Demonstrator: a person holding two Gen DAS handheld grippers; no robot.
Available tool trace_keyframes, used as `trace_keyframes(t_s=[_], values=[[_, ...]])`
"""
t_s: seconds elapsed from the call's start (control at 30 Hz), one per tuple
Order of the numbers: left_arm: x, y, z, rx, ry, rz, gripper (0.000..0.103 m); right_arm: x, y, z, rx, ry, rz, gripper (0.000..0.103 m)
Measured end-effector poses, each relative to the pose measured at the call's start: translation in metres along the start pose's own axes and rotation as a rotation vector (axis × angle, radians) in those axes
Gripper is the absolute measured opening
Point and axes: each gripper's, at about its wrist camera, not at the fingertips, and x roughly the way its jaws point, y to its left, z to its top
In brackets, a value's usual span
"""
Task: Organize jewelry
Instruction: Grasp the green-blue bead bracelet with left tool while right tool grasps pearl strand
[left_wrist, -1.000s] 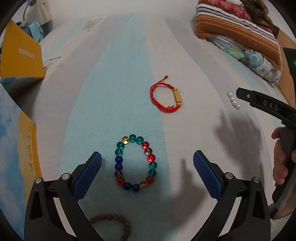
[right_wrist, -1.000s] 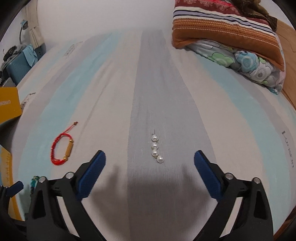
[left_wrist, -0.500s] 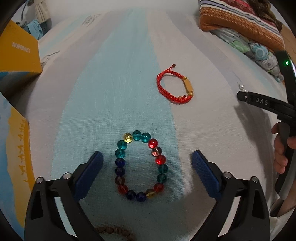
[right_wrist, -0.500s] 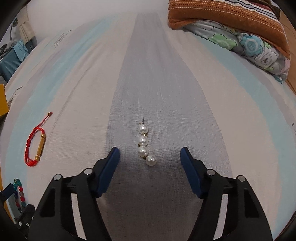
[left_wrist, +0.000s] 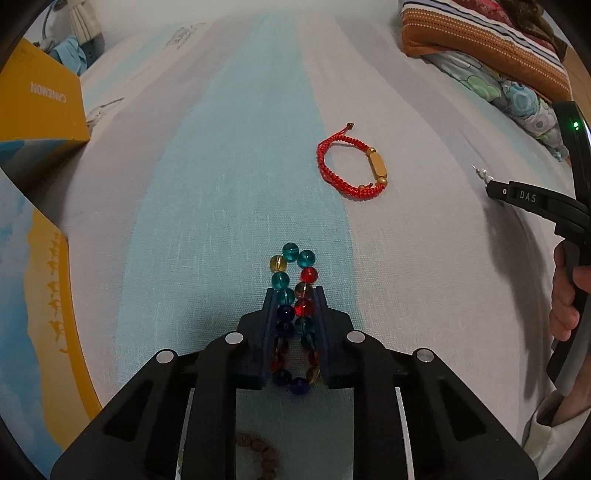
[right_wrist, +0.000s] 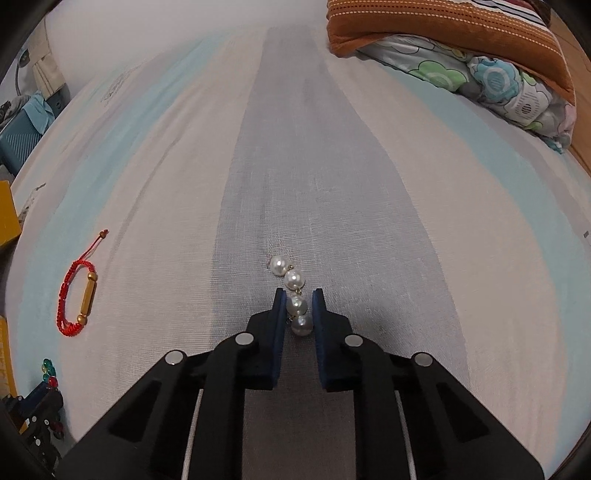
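We clench the left claw (left_wrist: 295, 299) across the glass-bead bracelet (left_wrist: 294, 314) on the bed (left_wrist: 240, 147), pinching both strands for a lift; the right claw (right_wrist: 298, 295) grips the pearl strand (right_wrist: 293, 295) similarly.

Black jaws — blue pads (left_wrist: 270, 332), silver screws
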Motion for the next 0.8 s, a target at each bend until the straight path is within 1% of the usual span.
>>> trace_keyframes(t_s=[0.37,0.8], values=[[-0.010,0.000,-0.001,-0.013,-0.007,-0.044,0.018,-0.026,0.004,0.001,-0.002,-0.051,0.028,0.013],[-0.033,-0.002,-0.004,-0.003,-0.040,-0.062,0.018,-0.077,0.011,-0.002,-0.011,-0.132,0.060,0.013]])
